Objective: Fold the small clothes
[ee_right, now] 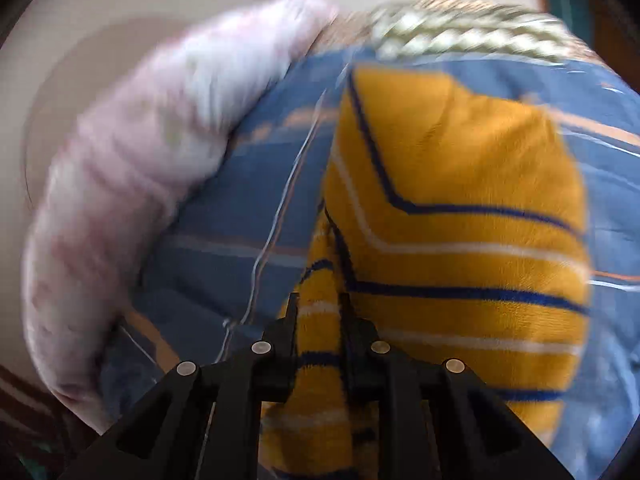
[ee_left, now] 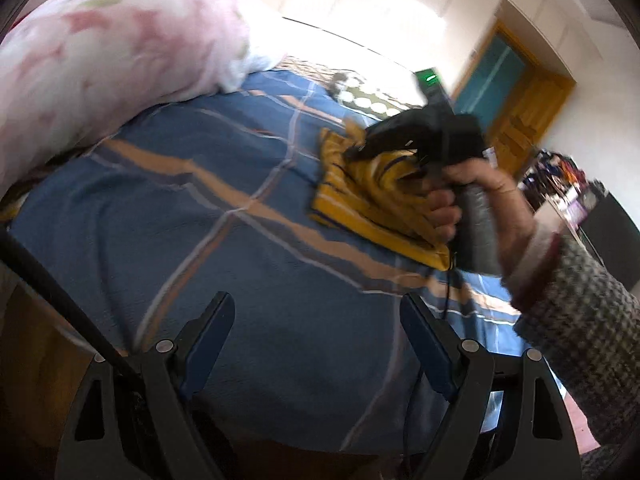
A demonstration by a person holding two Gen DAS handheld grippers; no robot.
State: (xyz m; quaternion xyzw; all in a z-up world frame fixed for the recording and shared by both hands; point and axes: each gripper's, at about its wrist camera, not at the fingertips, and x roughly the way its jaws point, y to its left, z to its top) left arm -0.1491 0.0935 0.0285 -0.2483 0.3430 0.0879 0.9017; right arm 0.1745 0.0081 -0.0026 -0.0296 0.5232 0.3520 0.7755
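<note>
Open blue plaid bedspread (ee_left: 192, 216) is lying ahead of the left gripper (ee_left: 316, 344), whose fingers are standing wide apart with nothing between them. At ten o'clock a pink quilt roll (ee_left: 116, 52) is walling that side. At two o'clock the right gripper (ee_left: 416, 140) and yellow striped garment (ee_left: 360, 200) are blocking passage.

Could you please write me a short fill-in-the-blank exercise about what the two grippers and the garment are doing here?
1. The right gripper is shut on the yellow striped ____.
2. The left gripper is ____ and holds nothing.
3. The garment lies on a ____ plaid bedspread.
4. A pink and white ____ lies beside the bedspread.

Missing words: garment; open; blue; blanket
</note>
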